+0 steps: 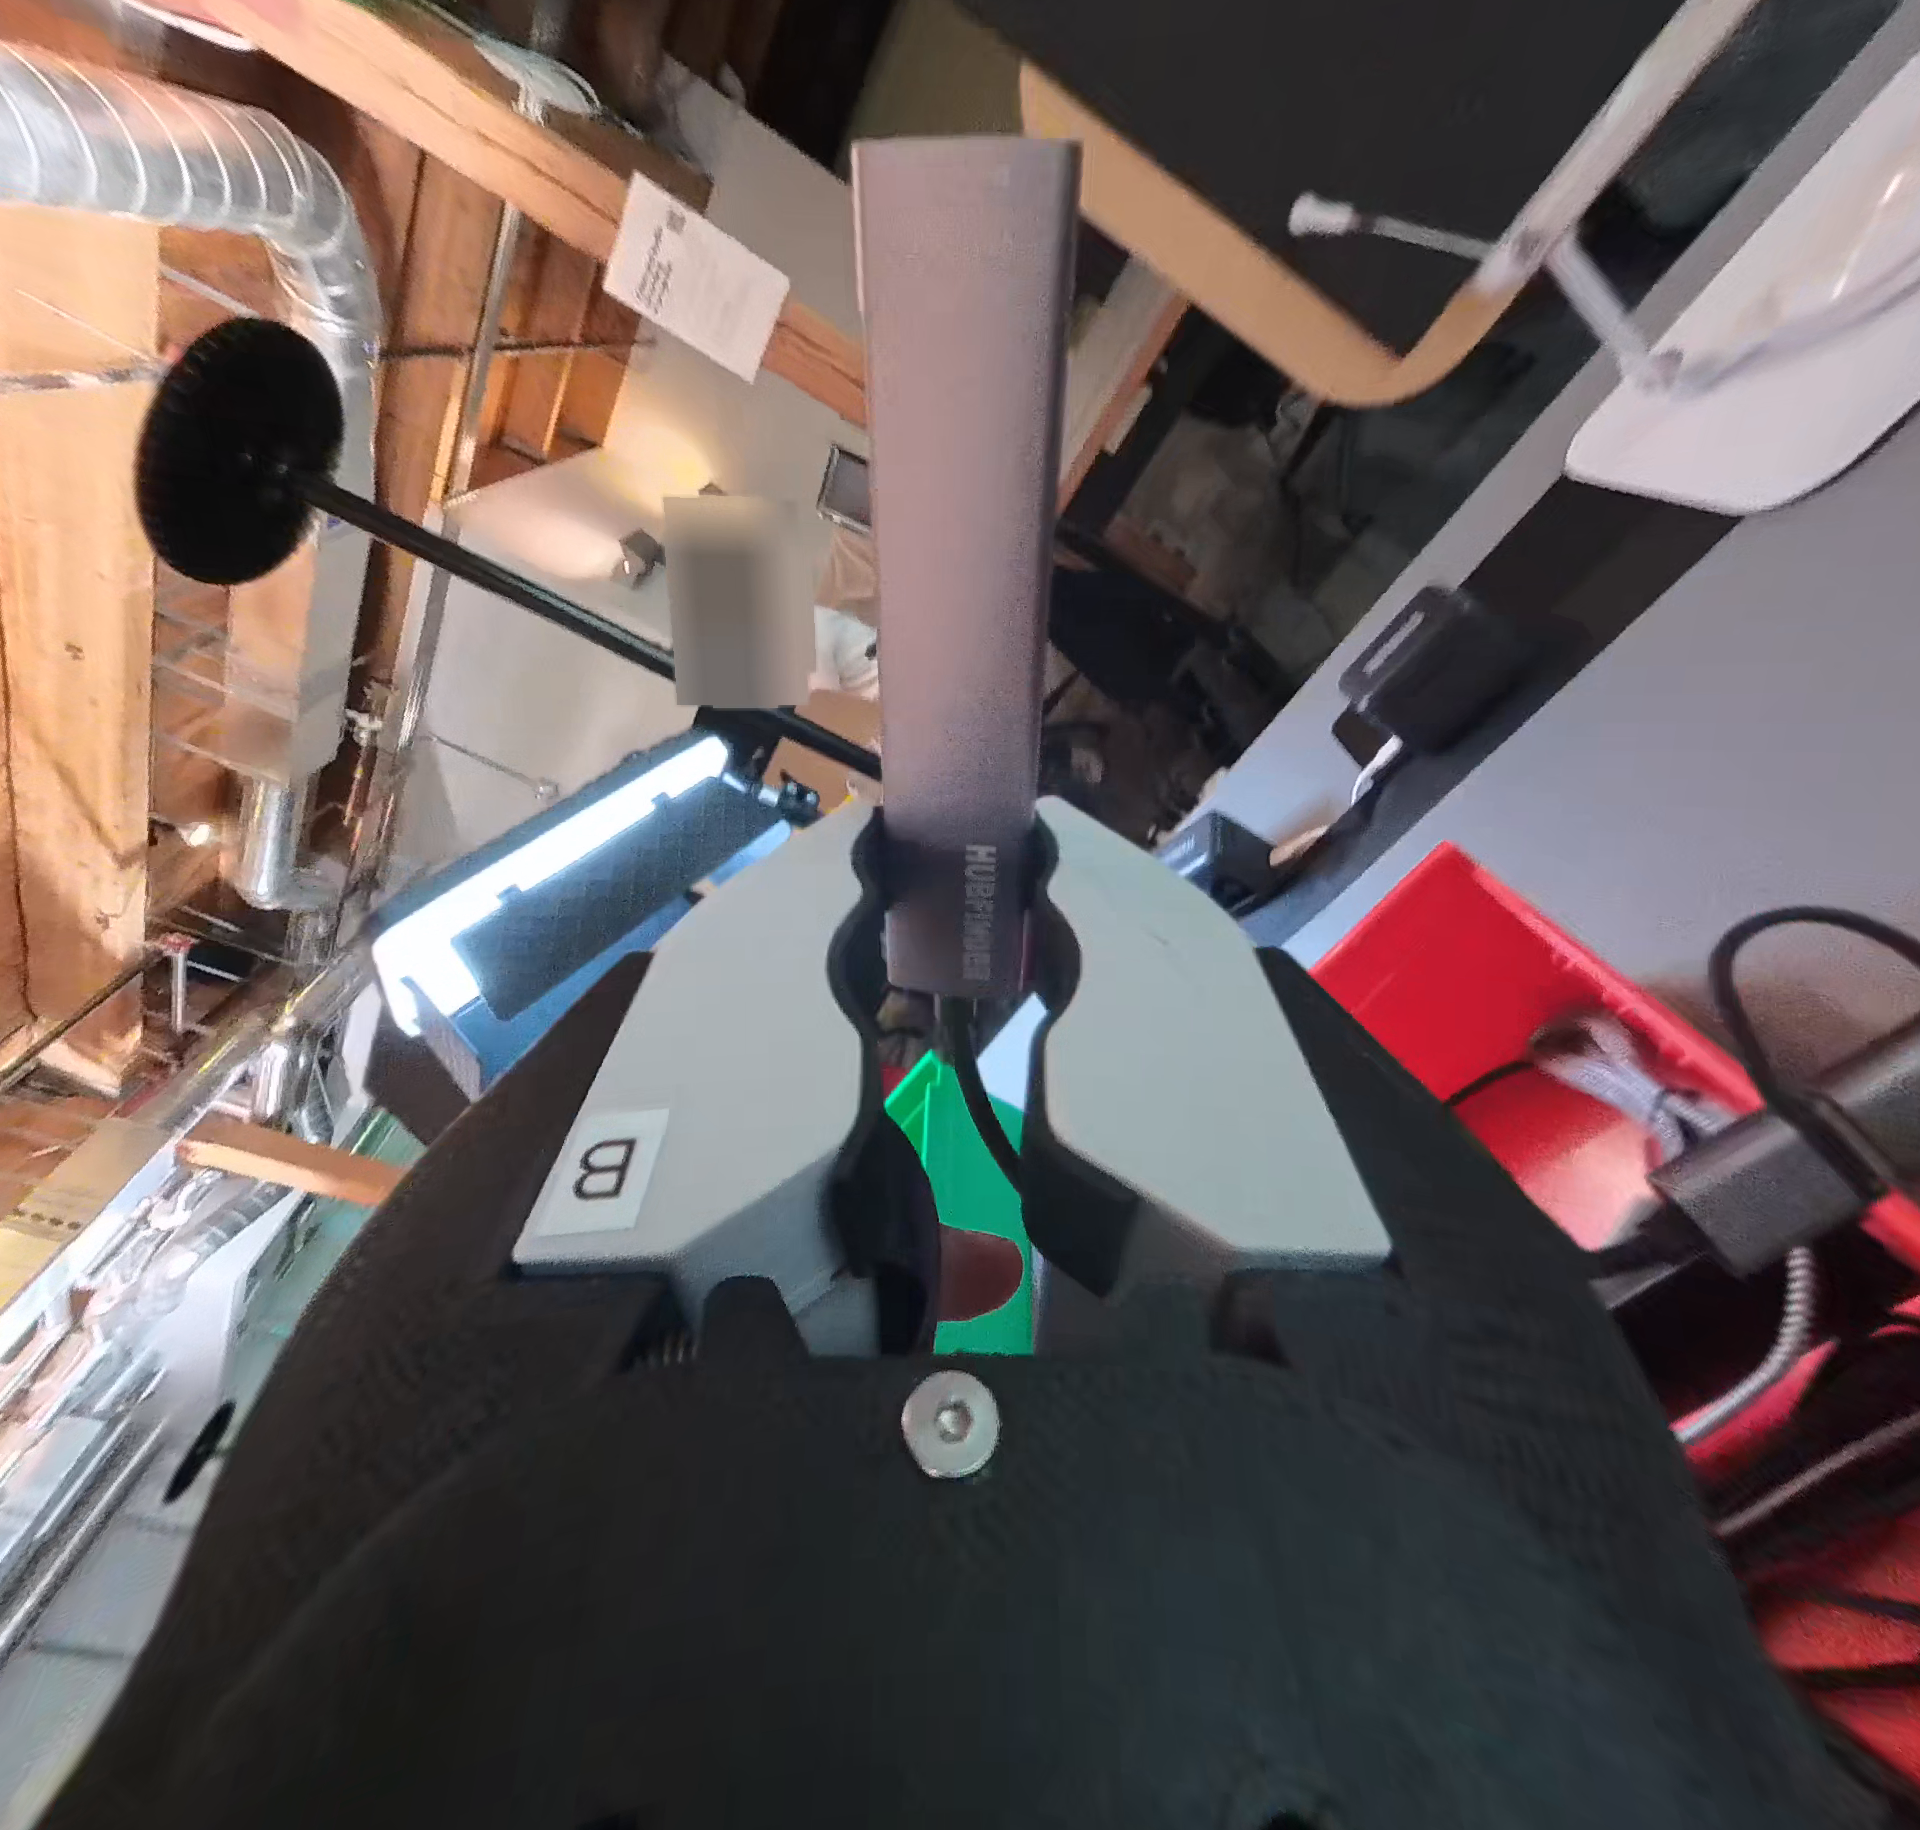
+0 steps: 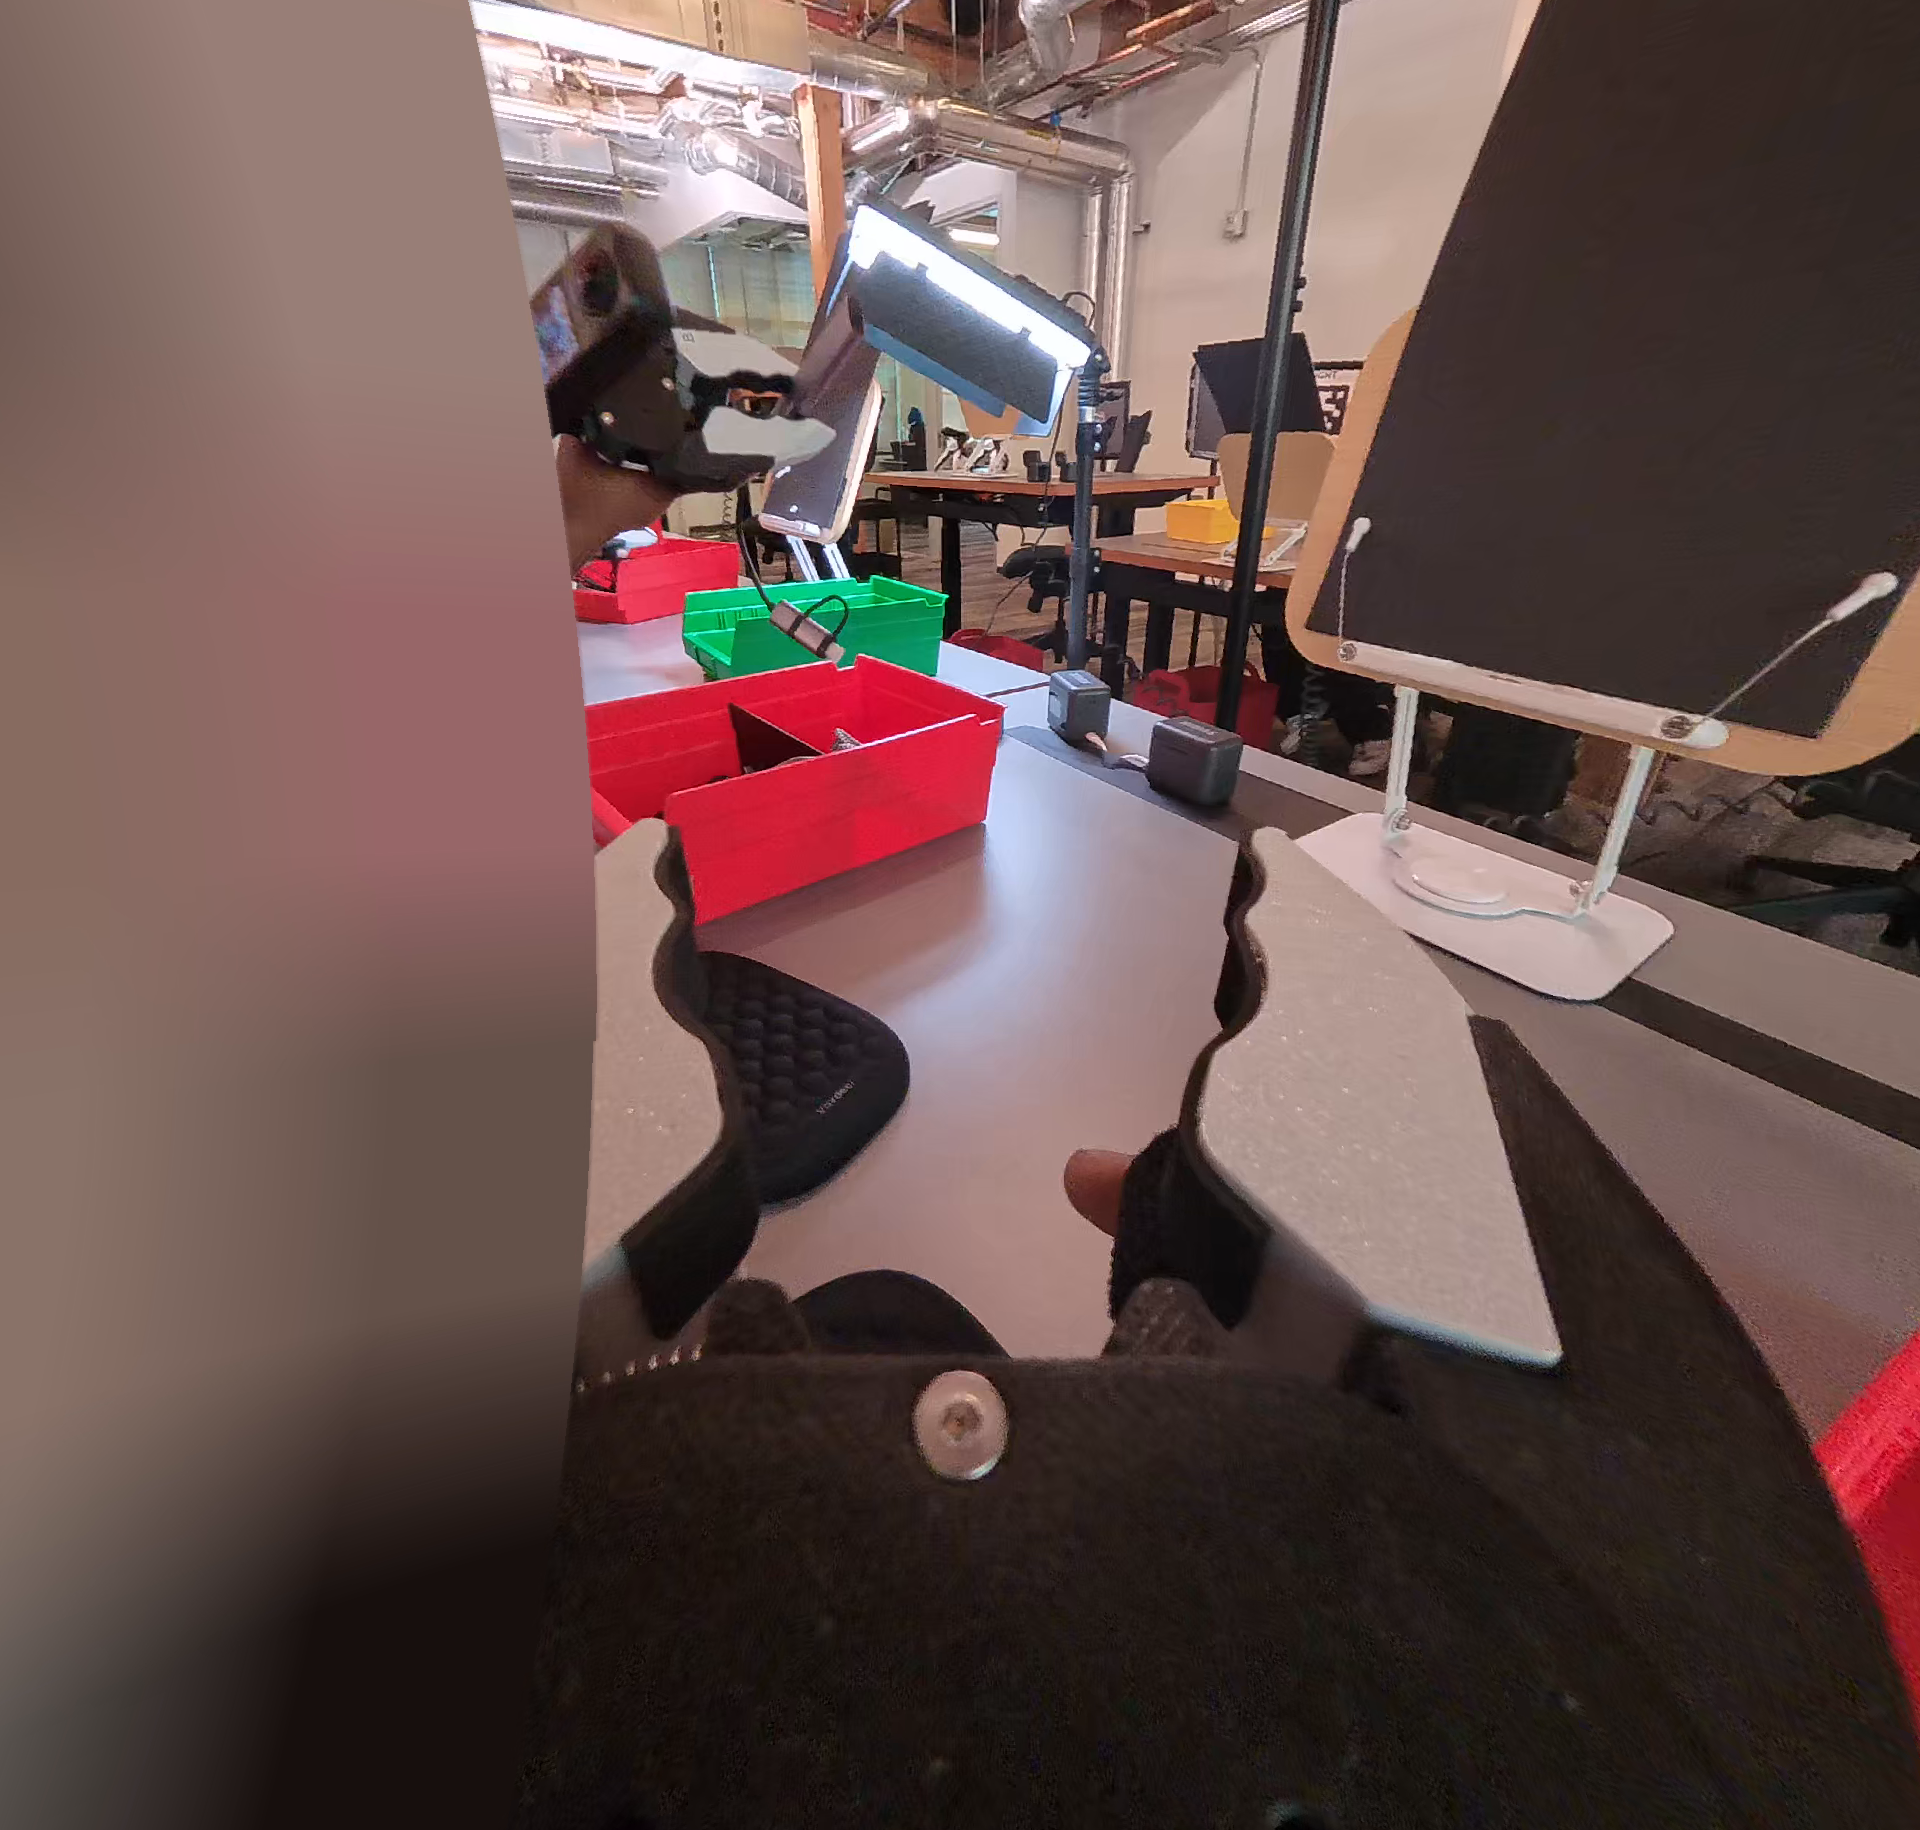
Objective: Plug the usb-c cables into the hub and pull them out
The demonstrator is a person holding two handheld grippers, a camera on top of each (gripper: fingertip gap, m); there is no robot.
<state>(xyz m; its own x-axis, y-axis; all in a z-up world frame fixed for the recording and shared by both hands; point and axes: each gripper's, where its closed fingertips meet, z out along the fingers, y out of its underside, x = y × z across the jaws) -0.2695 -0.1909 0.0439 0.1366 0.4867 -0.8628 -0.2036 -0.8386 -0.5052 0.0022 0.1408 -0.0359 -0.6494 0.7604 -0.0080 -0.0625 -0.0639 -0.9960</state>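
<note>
Grey hub (image 1: pixel 961 533) clamped in left gripper (image 1: pixel 956 897), long axis forward; right gripper (image 2: pixel 956 959) wide, empty, well apart; cables in red bin (image 2: pixel 831 793) between.

A grey table (image 2: pixel 1091 928) is seen bearing a red bin (image 2: pixel 831 793) (divided inside) near its left edge, a green bin (image 2: pixel 821 627) behind it, a black textured pad (image 2: pixel 800 1084) in front, and a white stand base (image 2: pixel 1486 907) toward the right edge.

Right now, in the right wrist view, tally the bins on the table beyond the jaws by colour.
Red: 2, the near red bin and the far red bin
Green: 1, the green bin
Total: 3
</note>
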